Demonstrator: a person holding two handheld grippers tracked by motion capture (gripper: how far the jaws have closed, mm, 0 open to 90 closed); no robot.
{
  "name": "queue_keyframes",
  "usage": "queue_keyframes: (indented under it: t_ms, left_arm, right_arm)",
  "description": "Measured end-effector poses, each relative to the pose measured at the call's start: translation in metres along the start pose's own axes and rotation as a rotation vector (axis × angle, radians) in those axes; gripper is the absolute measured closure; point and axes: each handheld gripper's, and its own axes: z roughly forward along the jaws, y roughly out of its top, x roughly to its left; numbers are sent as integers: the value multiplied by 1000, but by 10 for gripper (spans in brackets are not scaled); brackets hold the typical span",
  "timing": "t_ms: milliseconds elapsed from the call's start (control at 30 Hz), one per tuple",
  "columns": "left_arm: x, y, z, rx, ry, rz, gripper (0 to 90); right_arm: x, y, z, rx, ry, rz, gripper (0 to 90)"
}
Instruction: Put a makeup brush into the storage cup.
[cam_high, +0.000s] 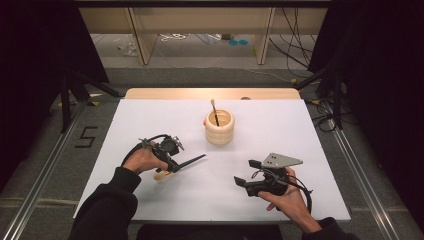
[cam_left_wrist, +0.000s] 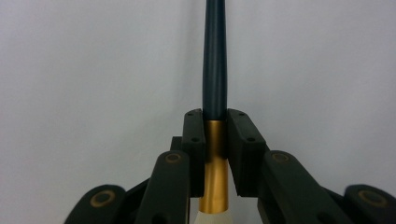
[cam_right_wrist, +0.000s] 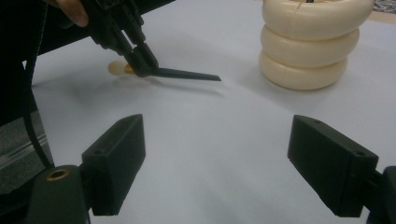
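Your right gripper (cam_high: 246, 173) waits near you, jaws wide apart and empty. Your left gripper (cam_high: 172, 165) is clamped on the gold ferrule of a brush (cam_high: 187, 161), held low over the white table (cam_high: 280, 130), dark handle pointing right and far toward the cream holder (cam_high: 219, 127). Next, I judge, tilt it upright over the holder's mouth.

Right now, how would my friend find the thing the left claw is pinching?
Start at the white table and find the cream ringed holder. Nearer the person, the left gripper clamps a brush. It lies nearly flat, unlike the upright one in the holder, with a dark handle, gold collar and cream end.
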Motion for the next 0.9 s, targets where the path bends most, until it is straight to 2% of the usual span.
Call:
queue_keyframes:
  t_ms: [233,300,367,400,433,567,633,767,800,867,900]
  left_arm:
    - [-9,-4,-15,-58,-34,-35,778]
    - [-13,-5,-19,-74,-42,-32,778]
    - [-15,-6,-22,-86,-47,-22,778]
    - [-13,-6,-24,-92,-44,9,778]
    - [-14,-7,-26,-94,-37,18,779]
    - [-20,-8,-30,-119,-49,22,778]
    - [-24,-7,-30,-129,-56,25,778]
    - [-33,-4,-30,-141,-79,42,778]
    - [-37,-3,-29,-151,-90,34,778]
    - [-42,-2,-28,-141,-98,49,778]
    - [-45,-1,-27,-136,-101,53,778]
  right_arm:
    - [1,1,0,-2,5,7,199]
    - [1,1,0,-5,-5,-9,199]
    - [2,1,0,3,0,-12,199]
    - [3,2,0,-5,-6,-18,200]
    - [3,2,1,-15,-3,-24,203]
    - [7,4,2,-25,0,-40,204]
    - [8,5,1,-14,-5,-61,203]
    - [13,8,0,-29,-9,-95,203]
    - [15,8,0,-36,-15,-108,203]
    - [18,10,0,-41,-12,-130,201]
    - [19,11,-1,-22,-21,-143,201]
